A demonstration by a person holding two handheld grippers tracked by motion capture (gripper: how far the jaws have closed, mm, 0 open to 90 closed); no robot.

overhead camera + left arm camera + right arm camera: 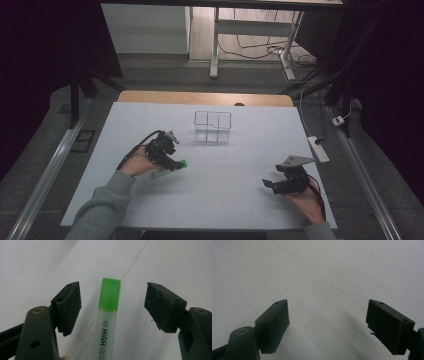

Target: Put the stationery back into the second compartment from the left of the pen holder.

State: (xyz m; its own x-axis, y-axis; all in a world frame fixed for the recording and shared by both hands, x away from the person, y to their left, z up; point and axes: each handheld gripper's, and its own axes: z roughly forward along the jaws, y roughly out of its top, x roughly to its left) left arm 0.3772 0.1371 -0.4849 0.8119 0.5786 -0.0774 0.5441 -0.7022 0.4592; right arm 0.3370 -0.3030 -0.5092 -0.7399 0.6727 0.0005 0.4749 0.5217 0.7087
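Note:
A highlighter (106,322) with a green cap and a translucent white body lies on the white table sheet, its green cap (183,163) pointing right in the high view. My left gripper (112,306) hangs over it with both jaws wide apart, one on each side of the pen and clear of it; it is open. The same gripper (175,164) sits at the table's left of centre. My right gripper (267,184) rests low at the front right, open, with only bare sheet between its jaws (327,327).
A clear wire-edged divided box (213,126) stands at the back middle of the white sheet (225,200). Beyond the table's wooden far edge are desk legs and cables; a power strip (318,148) lies on the floor to the right.

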